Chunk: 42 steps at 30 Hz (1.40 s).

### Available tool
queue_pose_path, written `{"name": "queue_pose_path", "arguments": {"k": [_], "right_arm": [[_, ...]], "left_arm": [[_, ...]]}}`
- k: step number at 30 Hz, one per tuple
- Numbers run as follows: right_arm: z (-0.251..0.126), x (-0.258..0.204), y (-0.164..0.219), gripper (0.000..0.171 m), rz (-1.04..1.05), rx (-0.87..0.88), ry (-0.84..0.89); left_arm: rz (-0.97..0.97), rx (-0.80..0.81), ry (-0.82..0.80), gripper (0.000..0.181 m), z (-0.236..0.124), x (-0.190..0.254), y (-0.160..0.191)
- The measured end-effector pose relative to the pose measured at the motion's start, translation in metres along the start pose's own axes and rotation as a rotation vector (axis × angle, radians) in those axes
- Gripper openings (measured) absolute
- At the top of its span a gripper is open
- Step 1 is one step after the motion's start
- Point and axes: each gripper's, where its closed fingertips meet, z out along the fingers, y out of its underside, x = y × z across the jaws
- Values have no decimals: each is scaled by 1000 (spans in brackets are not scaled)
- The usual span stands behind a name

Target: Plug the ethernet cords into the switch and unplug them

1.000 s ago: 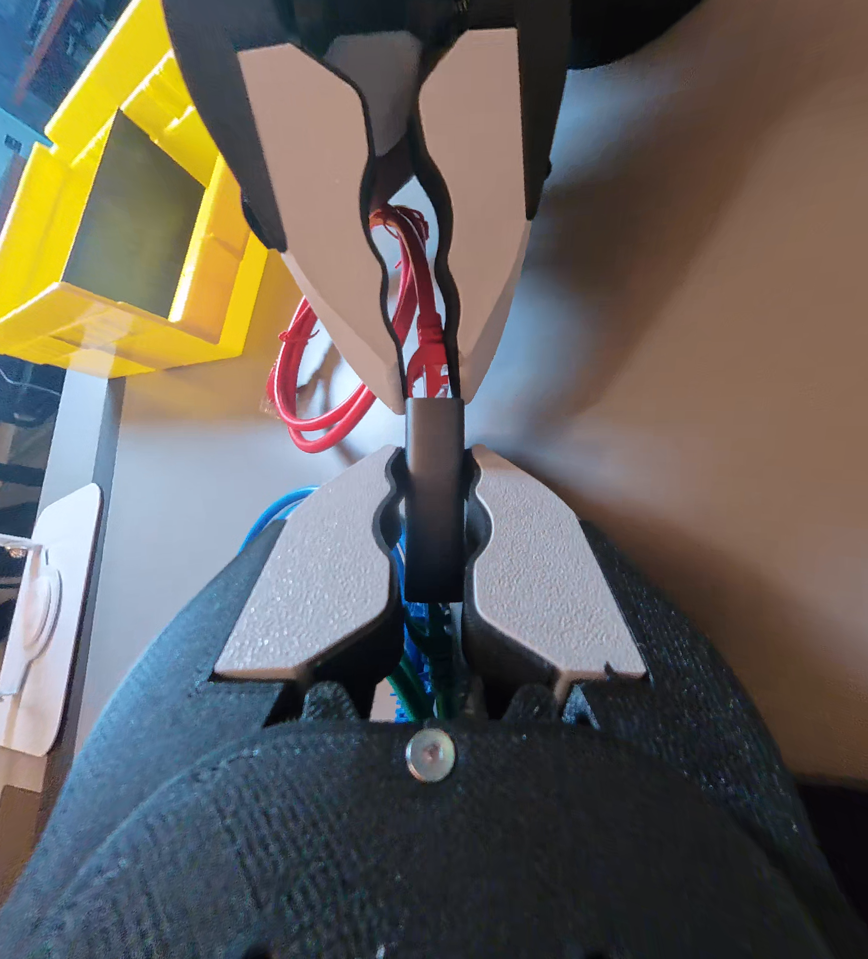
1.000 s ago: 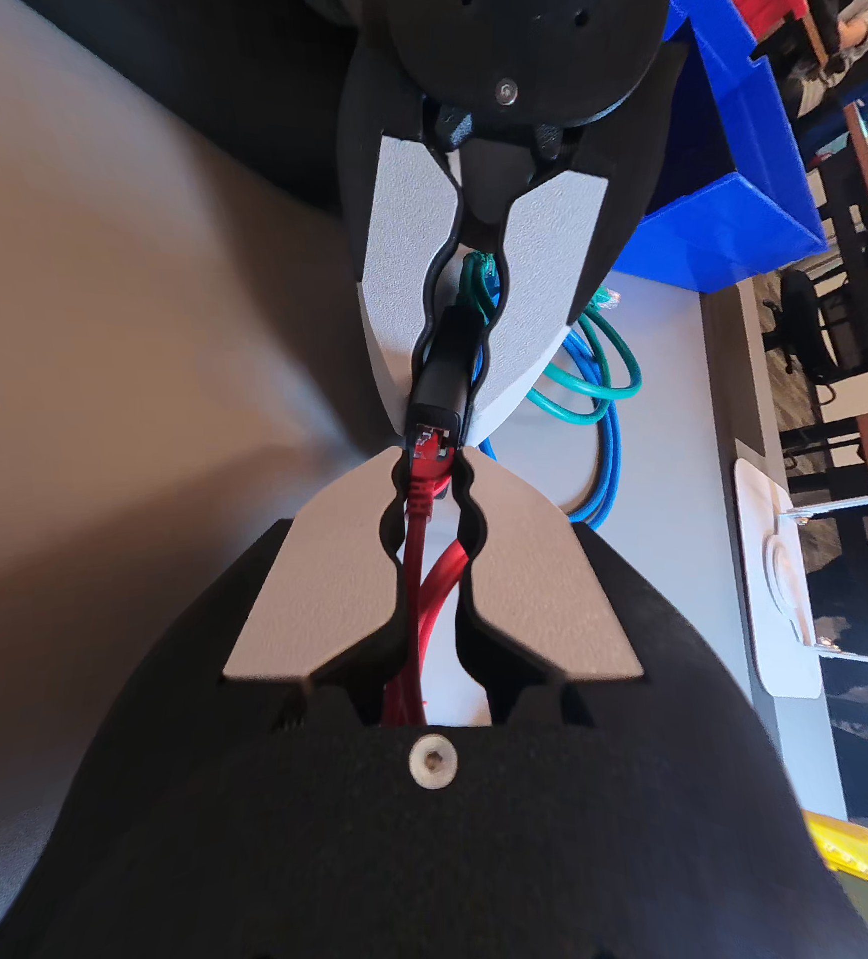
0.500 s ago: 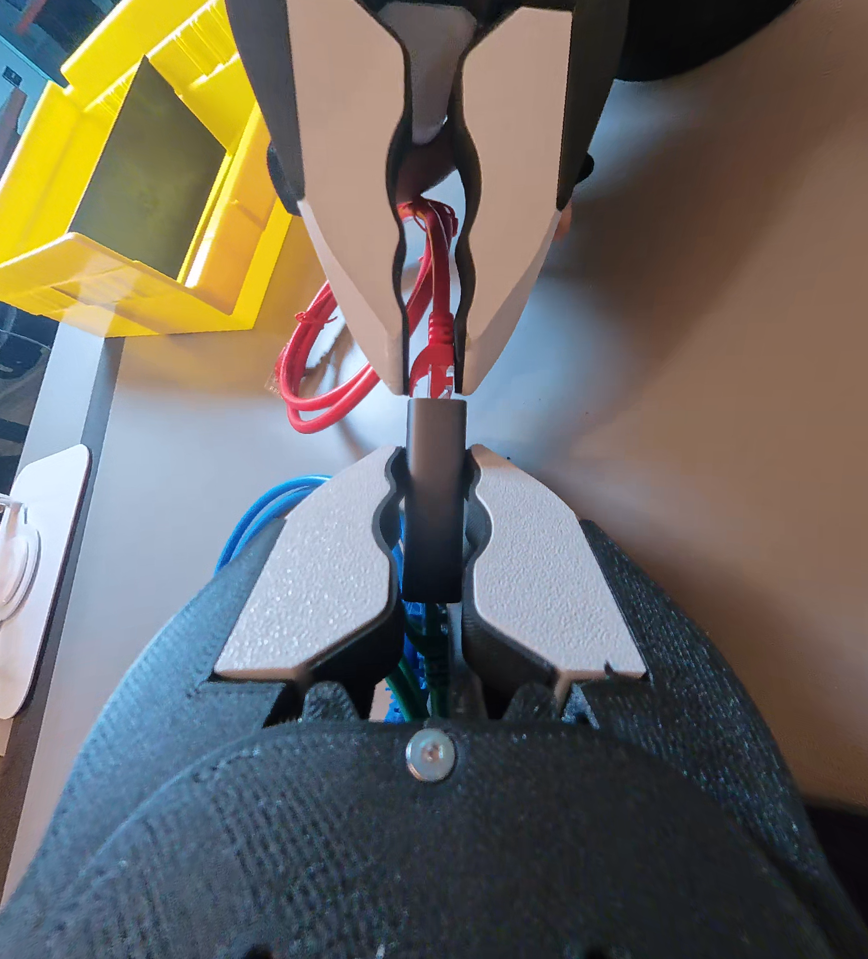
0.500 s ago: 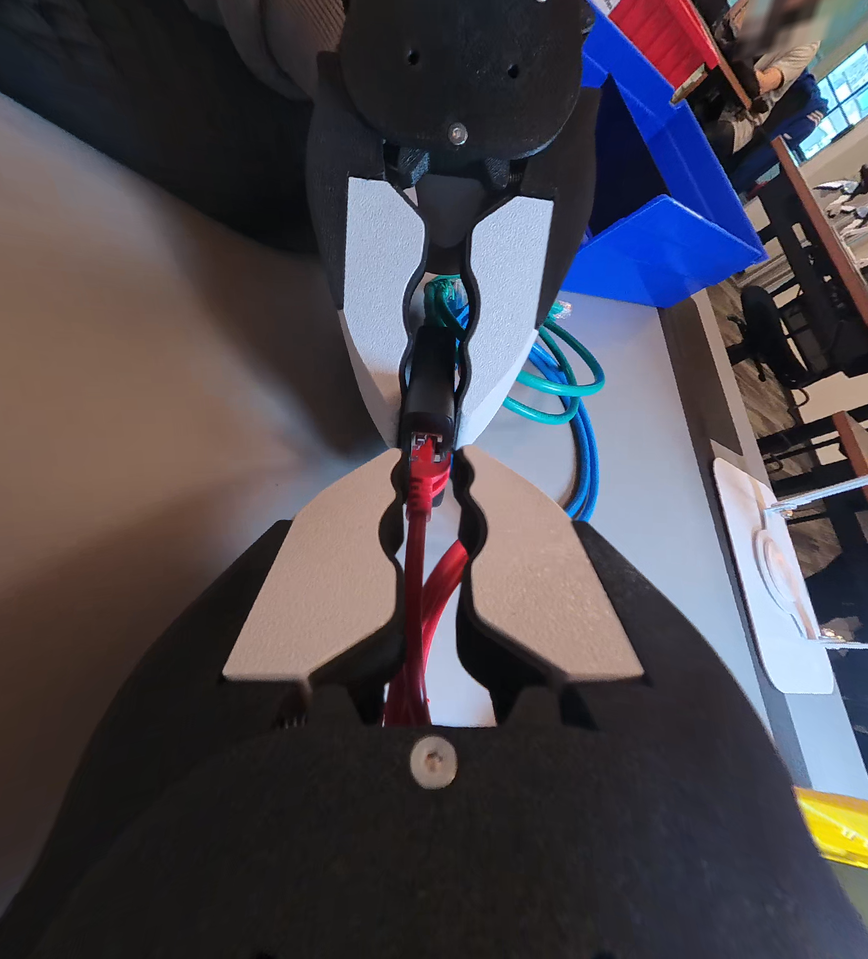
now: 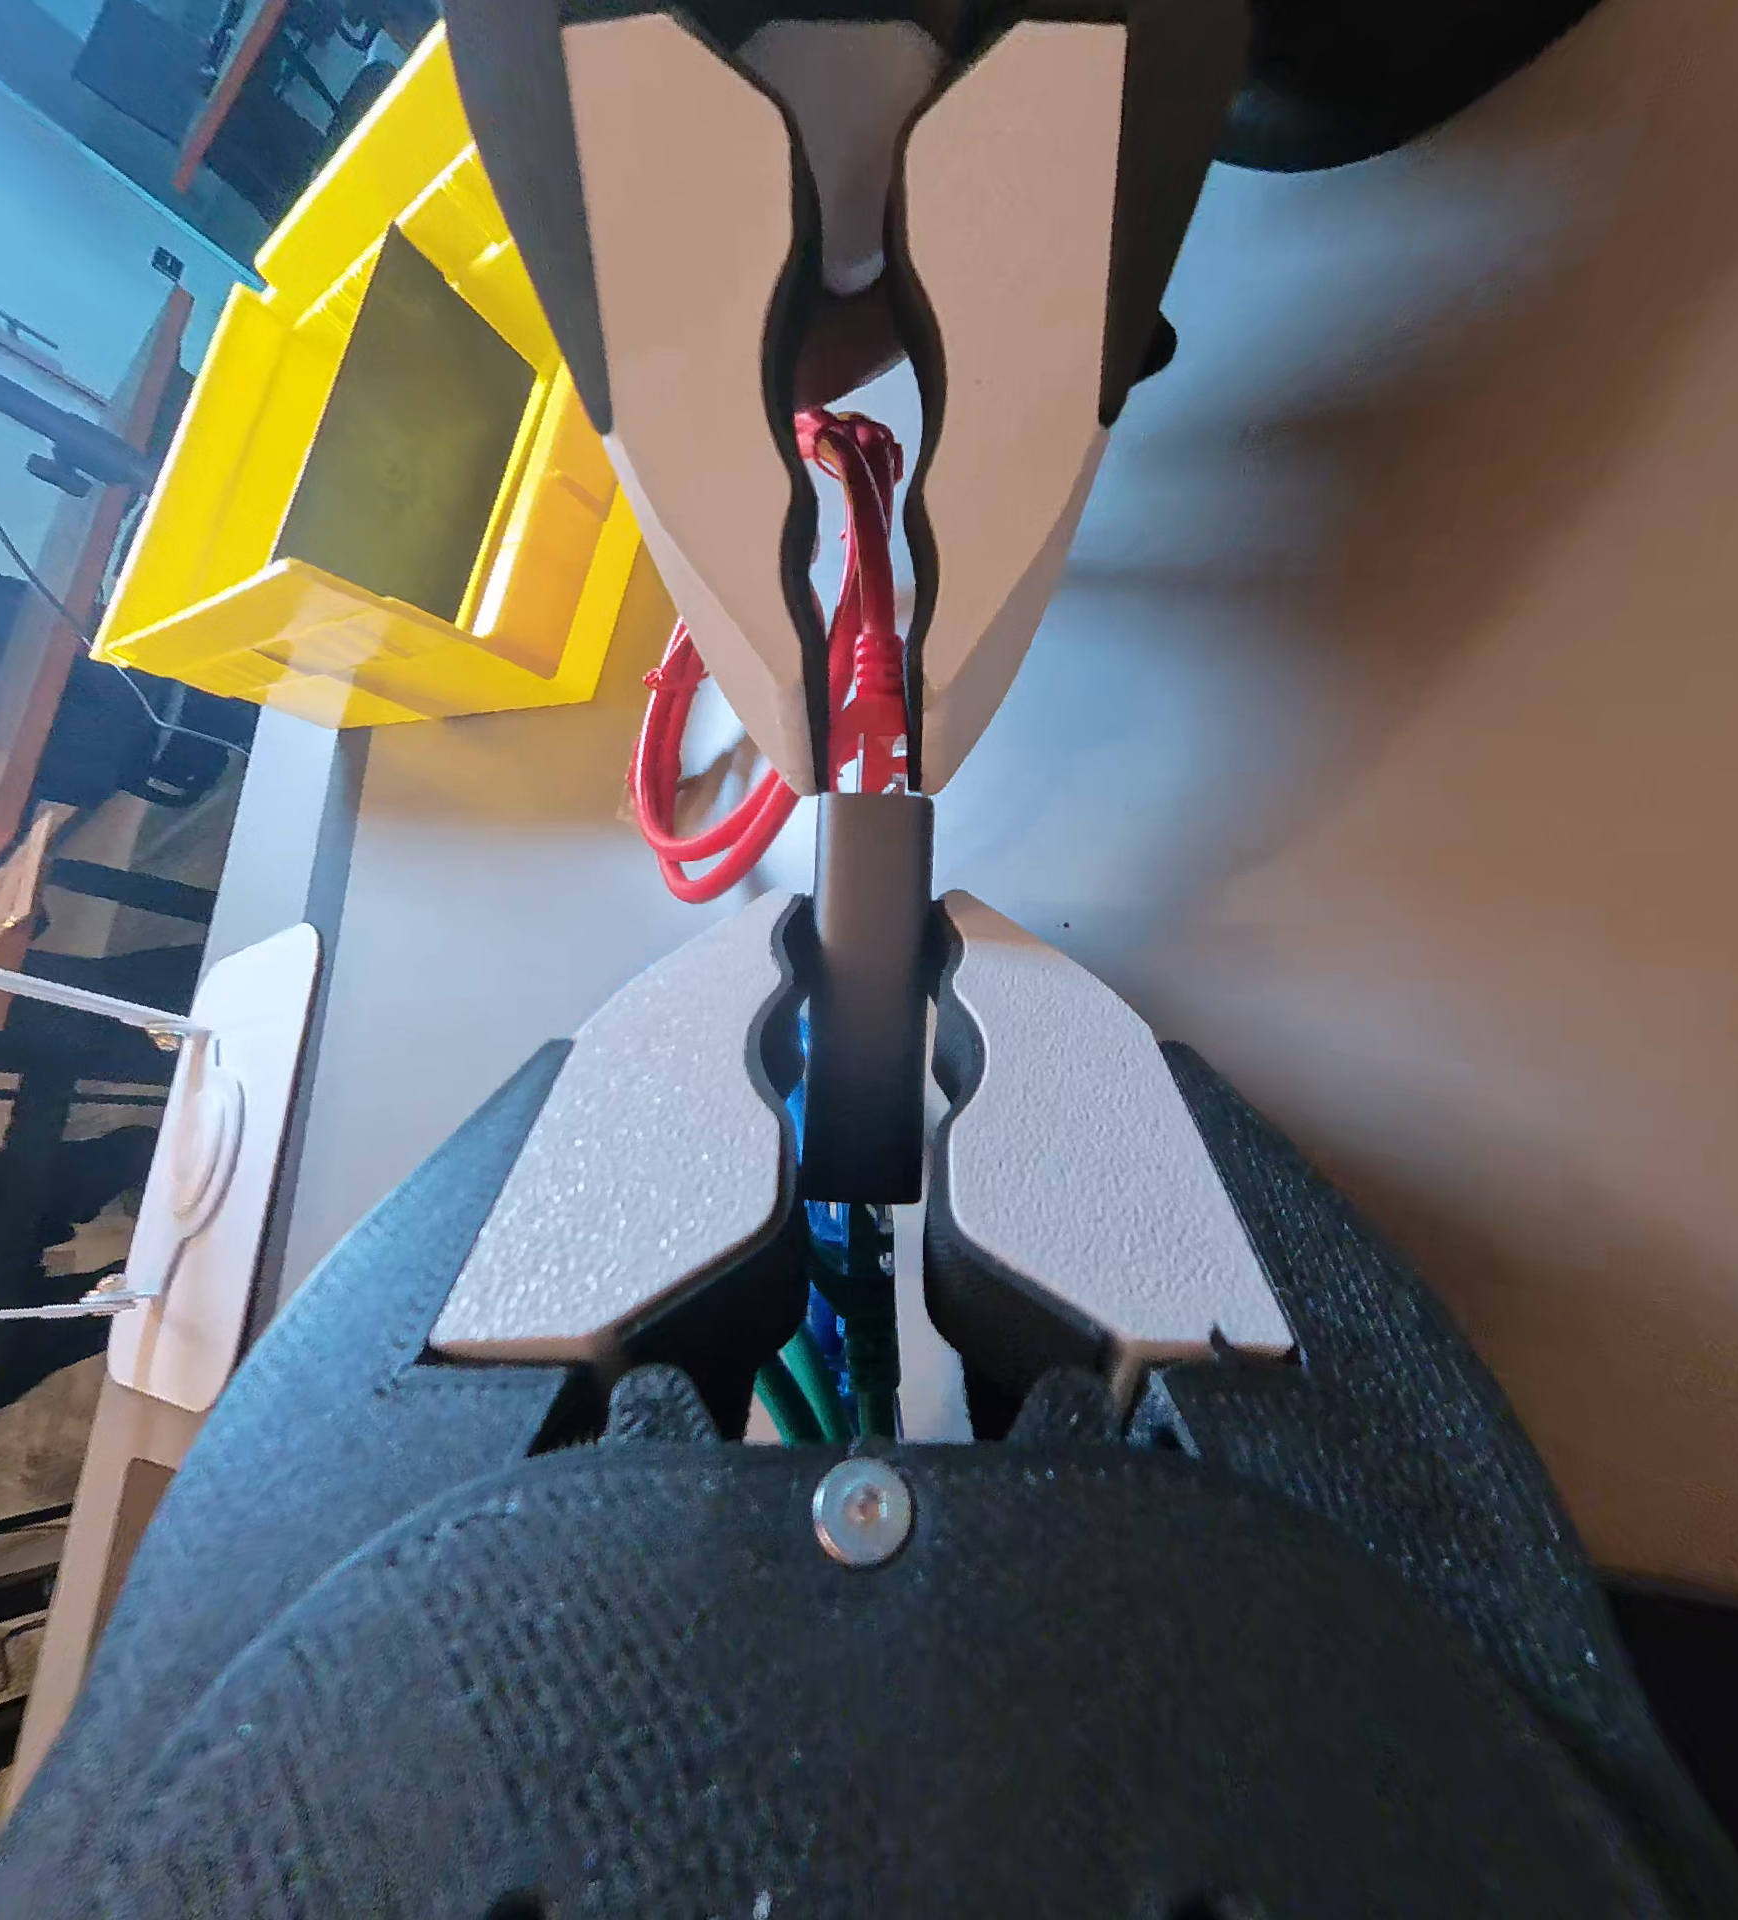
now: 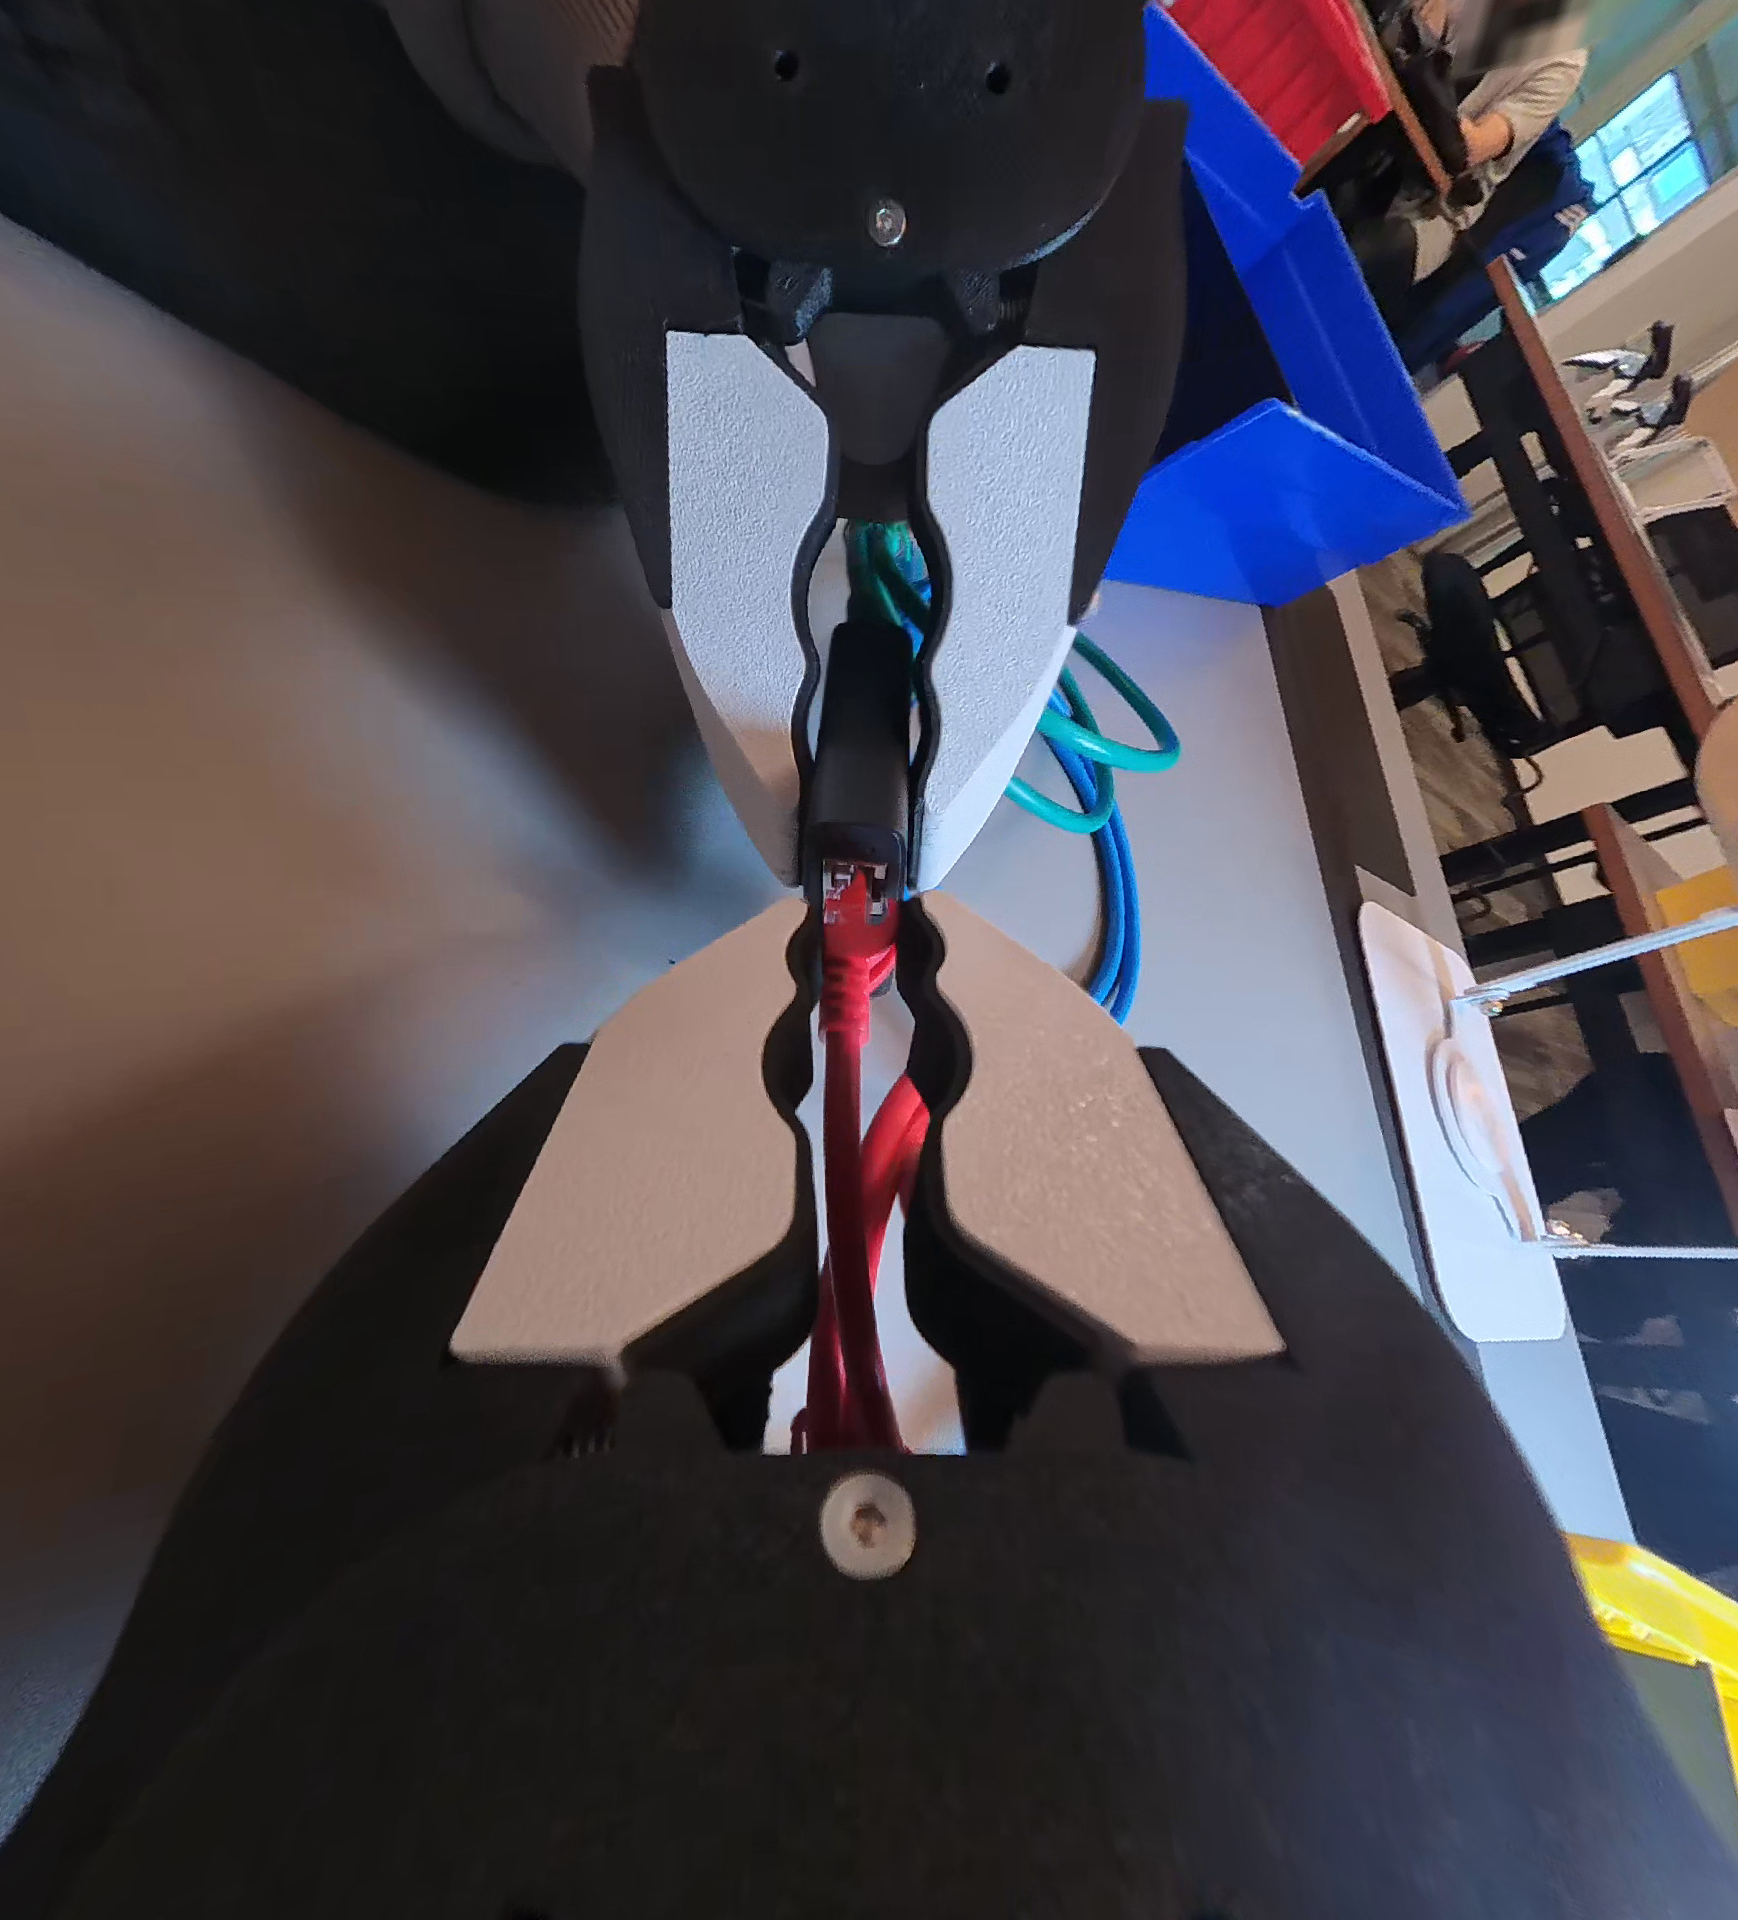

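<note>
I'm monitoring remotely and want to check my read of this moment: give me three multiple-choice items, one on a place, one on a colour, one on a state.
1. What does the left gripper hold?
A. black switch
B. yellow bin
C. white plate

2. Which colour is the cord in the right gripper?
A. green
B. red
C. blue

3. Where is the red cord's plug?
A. lying on the table
B. inside the blue bin
C. at the switch's port

Answers: 1 A, its fingers clamp the black switch. 2 B, the red cord runs between its fingers. 3 C, the plug meets the switch's open end.
</note>
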Motion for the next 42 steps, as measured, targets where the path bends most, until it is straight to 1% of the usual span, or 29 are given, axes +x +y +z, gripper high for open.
{"name": "queue_pose_path", "arguments": {"k": [1,4,11,13,16,17,18,19,20,22,24,27,30,34,36,38,40,42], "right_arm": [[-1,-1,-1,14,-3,2,-13],[-3,-3,-8,13,-12,38,-54],[-7,-19,-20,13,-57,15,-241],[-15,-20,-21,13,-45,4,-296],[-25,-20,-24,13,-58,-17,-327],[-29,-22,-24,12,-59,-26,-346],[-40,-34,-30,12,-34,7,-425],[-46,-36,-34,12,-25,24,-407],[-49,-27,-31,12,-55,18,-318],[-63,-7,-28,13,42,34,-241],[-80,16,-35,13,103,73,-166],[-106,59,-38,13,166,105,-1],[-128,100,-31,13,249,105,142],[-148,159,-16,14,359,101,308],[-154,188,-4,14,364,93,394],[-155,210,18,14,325,25,477],[-151,224,47,14,336,-61,518],[-142,231,85,14,356,-176,558]], "left_arm": [[23,-5,-6,21,-1,-1,-1],[86,-6,-5,21,-5,-1,-5],[158,-3,33,22,-6,12,-8],[143,33,50,22,-6,14,-16],[132,57,61,22,-7,16,-24],[132,-17,19,22,-6,9,-10],[134,-115,-42,22,-9,-5,16],[91,-110,-62,22,-17,-13,30],[39,-58,-56,22,-26,-15,27],[38,-4,-90,21,-36,-19,8],[32,-7,-118,21,-38,-23,3],[17,0,-149,21,-45,-27,6],[11,17,-165,21,-47,-23,6],[35,15,-197,21,-42,-20,9],[34,12,-200,21,-39,-19,11],[31,12,-205,21,-39,-20,13],[22,21,-211,21,-39,-20,13],[11,37,-219,21,-41,-22,12]]}}
